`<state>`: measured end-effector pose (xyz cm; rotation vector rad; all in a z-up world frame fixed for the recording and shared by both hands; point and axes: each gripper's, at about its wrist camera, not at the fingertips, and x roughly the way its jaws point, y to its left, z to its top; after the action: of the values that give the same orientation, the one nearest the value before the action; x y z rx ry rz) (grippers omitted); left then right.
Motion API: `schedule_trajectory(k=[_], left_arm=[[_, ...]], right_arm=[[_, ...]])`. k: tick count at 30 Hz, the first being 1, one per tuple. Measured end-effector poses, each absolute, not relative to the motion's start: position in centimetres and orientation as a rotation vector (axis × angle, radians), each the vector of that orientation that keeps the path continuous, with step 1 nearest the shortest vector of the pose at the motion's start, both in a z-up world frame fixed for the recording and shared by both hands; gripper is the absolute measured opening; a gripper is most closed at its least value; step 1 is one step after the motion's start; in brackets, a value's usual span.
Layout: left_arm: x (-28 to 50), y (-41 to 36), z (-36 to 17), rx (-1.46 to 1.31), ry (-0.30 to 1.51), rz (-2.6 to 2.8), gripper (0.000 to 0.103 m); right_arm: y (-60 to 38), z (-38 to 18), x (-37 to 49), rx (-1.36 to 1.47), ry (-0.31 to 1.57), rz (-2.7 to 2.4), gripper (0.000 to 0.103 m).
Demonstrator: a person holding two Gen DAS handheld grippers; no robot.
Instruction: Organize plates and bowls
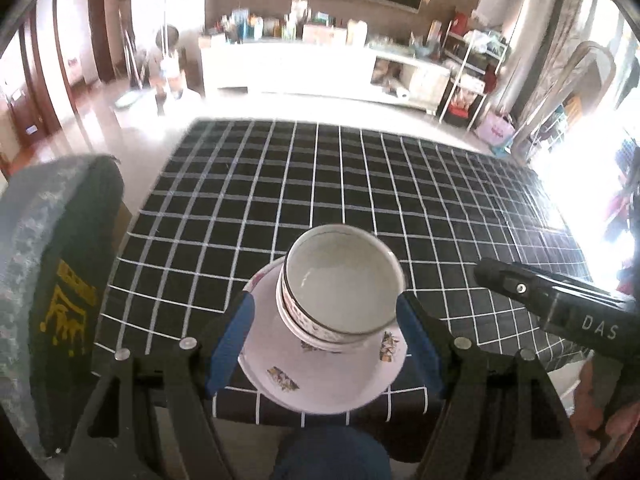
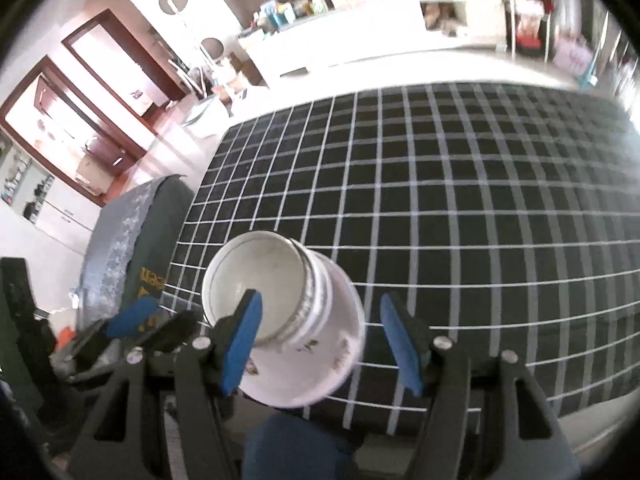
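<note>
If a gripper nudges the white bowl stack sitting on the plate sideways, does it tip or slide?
The stack of white glazed bowls with patterned bands stands taller than the shallow white floral plate beneath, so it probably tips before sliding. Glossy glaze suggests slippery contact. The plate sits near the edge of the black grid tablecloth, so a fall looks possible; it appears ceramic, likely fragile.

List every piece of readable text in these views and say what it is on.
"DAS": white letters on the right gripper's black body, left wrist view; it may run on out of sight.
Yellow print on the dark chair cover: unreadable in the left view; in the right view only an upside-down fragment shows, not certain.
Boxes and bottles on the far counter: too small and blurred.
Plate and bowls: patterns only, no text.
</note>
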<state>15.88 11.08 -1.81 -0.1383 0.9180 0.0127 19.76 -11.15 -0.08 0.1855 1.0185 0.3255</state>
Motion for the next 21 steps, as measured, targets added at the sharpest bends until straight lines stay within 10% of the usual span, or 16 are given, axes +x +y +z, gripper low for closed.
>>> schedule_trajectory(k=[21], left_arm=[[4.5, 4.4, 0.8, -0.007, 0.685, 0.020, 0.072]], right_arm=[[-14.9, 2.1, 6.3, 0.028, 0.730, 0.157, 0.068]])
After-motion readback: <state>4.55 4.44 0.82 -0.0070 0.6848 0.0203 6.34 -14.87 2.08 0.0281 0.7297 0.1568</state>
